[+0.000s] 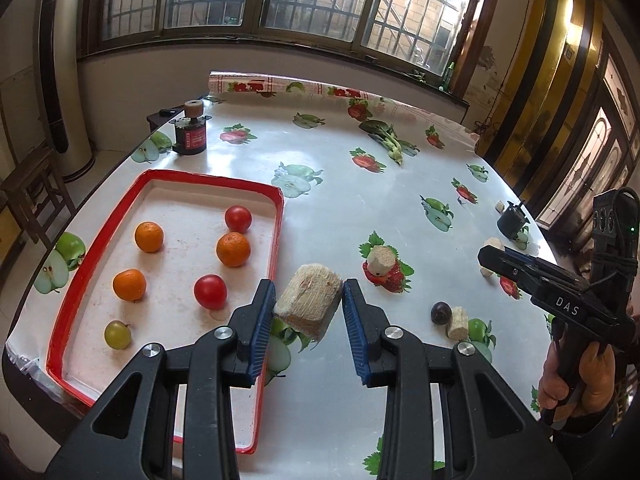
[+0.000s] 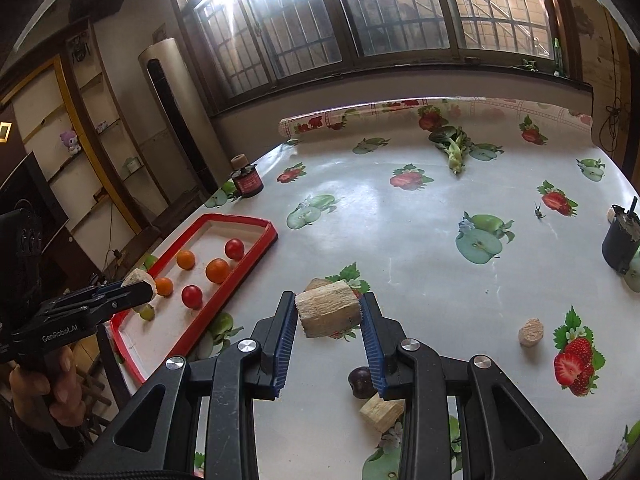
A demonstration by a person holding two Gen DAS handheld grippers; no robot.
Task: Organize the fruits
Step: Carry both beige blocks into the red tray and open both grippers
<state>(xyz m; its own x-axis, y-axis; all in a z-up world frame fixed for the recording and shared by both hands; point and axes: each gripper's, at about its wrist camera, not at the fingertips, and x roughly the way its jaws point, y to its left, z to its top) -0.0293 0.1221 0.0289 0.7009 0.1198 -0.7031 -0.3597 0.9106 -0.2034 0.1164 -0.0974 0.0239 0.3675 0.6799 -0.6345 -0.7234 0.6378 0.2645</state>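
My left gripper (image 1: 309, 286) is shut on a pale fibrous chunk (image 1: 310, 306), held just right of the red-rimmed tray (image 1: 208, 178). In the tray lie three oranges (image 1: 233, 249), two tomatoes (image 1: 210, 291) and a green grape (image 1: 117, 334). My right gripper (image 2: 327, 298) is shut on a second pale chunk (image 2: 328, 314) above the table. The left wrist view shows it at the right edge as right gripper (image 1: 486, 258). A dark plum (image 2: 359, 378) lies on the cloth under the right gripper.
Loose pale chunks (image 2: 531, 331) (image 1: 380, 260) (image 1: 458, 322) are scattered on the fruit-print tablecloth. A leafy green (image 1: 384, 136) lies at the back. Black cans stand at back left (image 1: 191, 136) and at the right edge (image 2: 620, 240). A person's hand (image 1: 576, 380) holds the right gripper.
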